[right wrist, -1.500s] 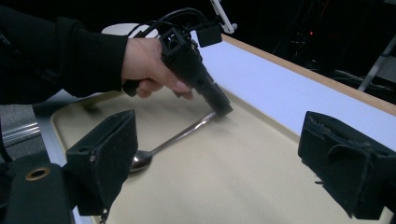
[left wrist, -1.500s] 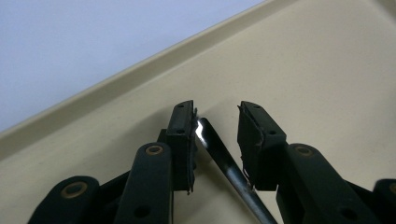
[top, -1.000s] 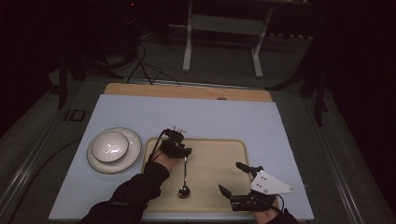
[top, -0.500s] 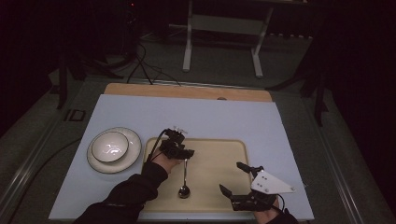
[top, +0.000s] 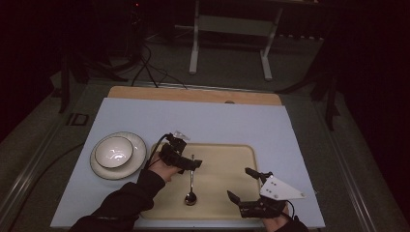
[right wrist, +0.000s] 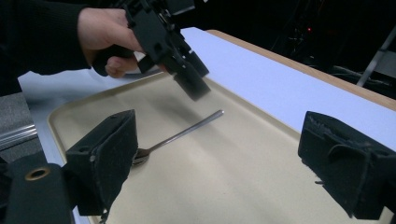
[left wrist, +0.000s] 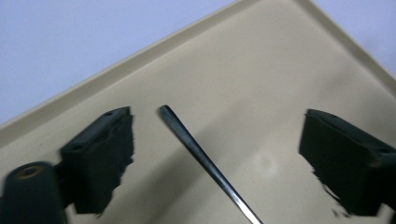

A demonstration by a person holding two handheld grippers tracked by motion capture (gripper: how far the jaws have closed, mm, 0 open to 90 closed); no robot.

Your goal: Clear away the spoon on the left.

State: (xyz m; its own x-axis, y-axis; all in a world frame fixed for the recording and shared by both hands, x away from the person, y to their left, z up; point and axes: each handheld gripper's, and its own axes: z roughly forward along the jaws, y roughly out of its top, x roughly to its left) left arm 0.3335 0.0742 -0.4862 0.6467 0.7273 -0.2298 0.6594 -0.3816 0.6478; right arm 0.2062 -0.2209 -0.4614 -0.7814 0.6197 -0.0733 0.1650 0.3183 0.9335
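Note:
A metal utensil (top: 192, 181) lies flat on the beige tray (top: 227, 146), its head toward the tray's near edge. My left gripper (top: 189, 165) hovers just above its handle end. In the left gripper view the handle (left wrist: 196, 149) lies on the tray (left wrist: 280, 56) between the wide-apart jaws of my left gripper (left wrist: 218, 116); they have just been opening and neither pad touches it. My right gripper (top: 240, 183) rests open at the tray's near right corner, nothing between its jaws. The right gripper view looks between my right gripper's (right wrist: 219, 121) jaws at the utensil (right wrist: 187, 130) and the left gripper (right wrist: 187, 74).
A white plate (top: 133, 166) with a bowl (top: 113, 151) on it sits left of the tray on the pale blue table cover (top: 217, 121). A wooden strip (top: 193, 94) runs along the far edge. A metal stand (top: 196, 43) and cables are beyond the table.
My left gripper has lifted slightly off the utensil's handle, and the utensil stays on the tray. My right gripper has kept still.

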